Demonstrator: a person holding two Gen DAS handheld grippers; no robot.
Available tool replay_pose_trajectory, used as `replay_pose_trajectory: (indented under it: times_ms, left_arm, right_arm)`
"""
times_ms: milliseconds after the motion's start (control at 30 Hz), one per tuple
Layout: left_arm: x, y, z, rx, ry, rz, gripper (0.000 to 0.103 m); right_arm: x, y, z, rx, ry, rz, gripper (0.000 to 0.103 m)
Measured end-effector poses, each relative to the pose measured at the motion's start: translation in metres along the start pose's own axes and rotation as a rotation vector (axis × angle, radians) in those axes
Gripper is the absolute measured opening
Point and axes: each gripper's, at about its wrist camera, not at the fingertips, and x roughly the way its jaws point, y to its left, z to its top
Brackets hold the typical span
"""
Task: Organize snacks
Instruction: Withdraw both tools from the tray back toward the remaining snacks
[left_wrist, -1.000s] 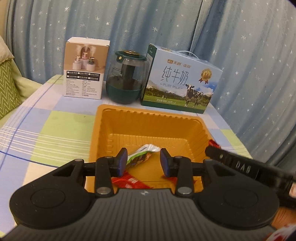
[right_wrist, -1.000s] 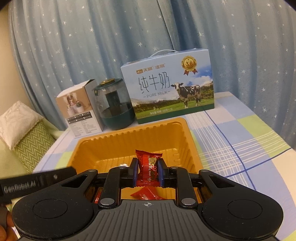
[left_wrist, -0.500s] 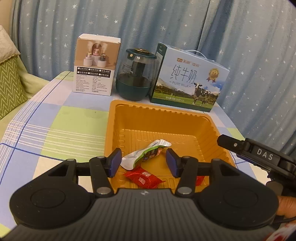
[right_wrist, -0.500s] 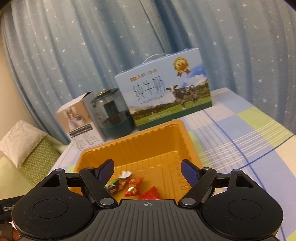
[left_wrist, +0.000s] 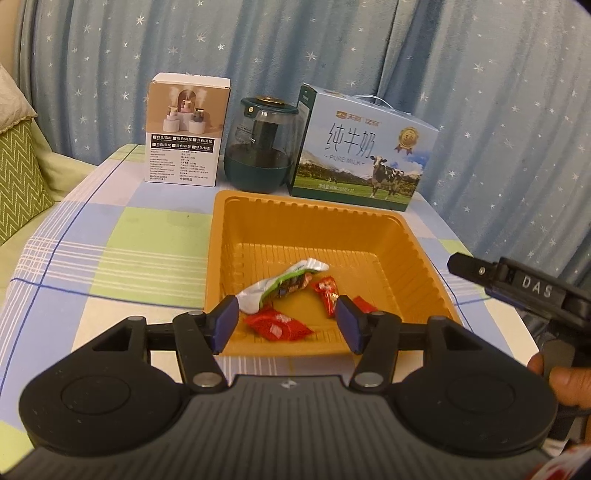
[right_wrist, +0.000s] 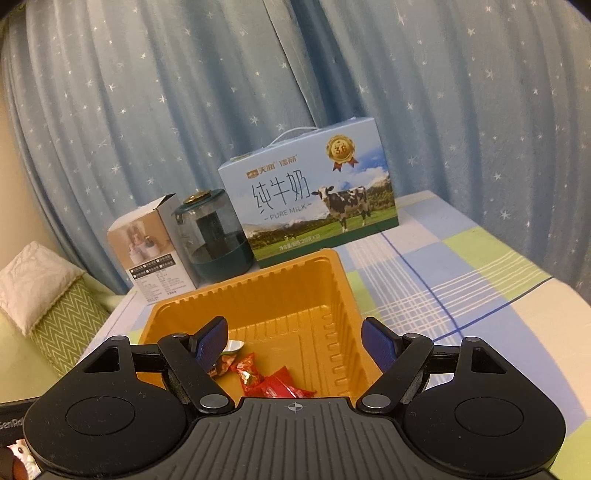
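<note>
An orange plastic tray sits on the checked tablecloth; it also shows in the right wrist view. In it lie a white-and-green snack packet, a small red candy and a flat red packet. The red candy and the red packet show in the right wrist view too. My left gripper is open and empty above the tray's near edge. My right gripper is open wide and empty above the tray.
Behind the tray stand a white humidifier box, a dark green glass jar and a blue pure-milk carton. A star-patterned blue curtain hangs behind. A green zigzag cushion lies at the left. The other gripper's body shows at the right.
My right gripper opened and let go of the red candy, which now lies in the tray. Both grippers have drawn back and up from the tray. The left gripper opened wider.
</note>
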Motion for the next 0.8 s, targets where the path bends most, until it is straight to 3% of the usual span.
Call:
replay_pose_trajectory:
  times_ms: [467,800]
  left_arm:
    - [-0.075,-0.003,-0.053,0.0,-0.025,0.0,0.063]
    - [-0.11,-0.009,-0.092,-0.009,-0.012,-0.014,0.063]
  right_arm:
    - [-0.086,-0.009,-0.018,0.033,-0.024,0.003,0.079]
    - [-0.138,-0.008,-0.07,-0.029,0.023,-0.035,0.079]
